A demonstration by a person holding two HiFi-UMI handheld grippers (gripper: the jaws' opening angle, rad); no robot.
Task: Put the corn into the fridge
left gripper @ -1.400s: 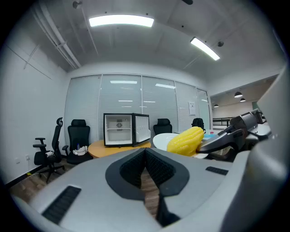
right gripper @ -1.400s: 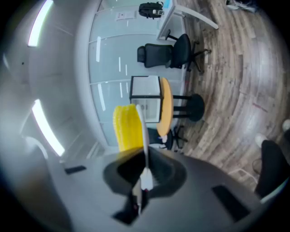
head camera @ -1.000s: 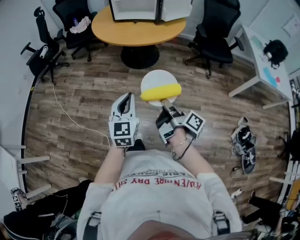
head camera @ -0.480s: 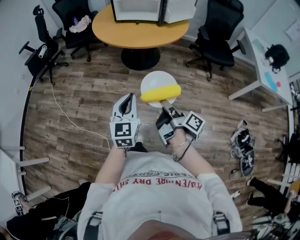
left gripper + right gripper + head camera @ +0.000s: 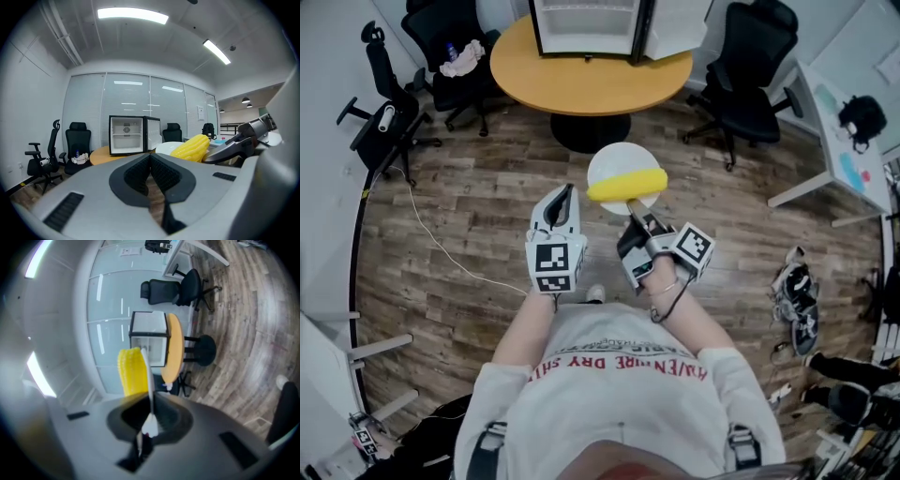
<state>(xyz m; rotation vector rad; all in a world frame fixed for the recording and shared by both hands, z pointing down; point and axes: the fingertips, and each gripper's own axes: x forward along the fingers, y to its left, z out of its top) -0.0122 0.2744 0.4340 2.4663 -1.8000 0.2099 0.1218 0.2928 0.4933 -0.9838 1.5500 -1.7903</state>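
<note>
Right gripper (image 5: 149,420): my jaws are pinched on the rim of a white plate (image 5: 617,159). The corn (image 5: 626,185) lies loose across the plate, near the held edge. Left gripper (image 5: 150,161): jaws together, empty. I judge the corn light, stiff and prone to roll, so the rim grip must keep the plate level. The fridge (image 5: 586,23) stands open on the table (image 5: 581,89) ahead.

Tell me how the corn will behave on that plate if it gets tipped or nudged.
The corn is rounded and lies loose on the white plate, so it would probably roll off if tilted. The right tongs pinch only the plate's rim, so the plate may wobble. The cob's bumpy surface should grip fairly well.
</note>
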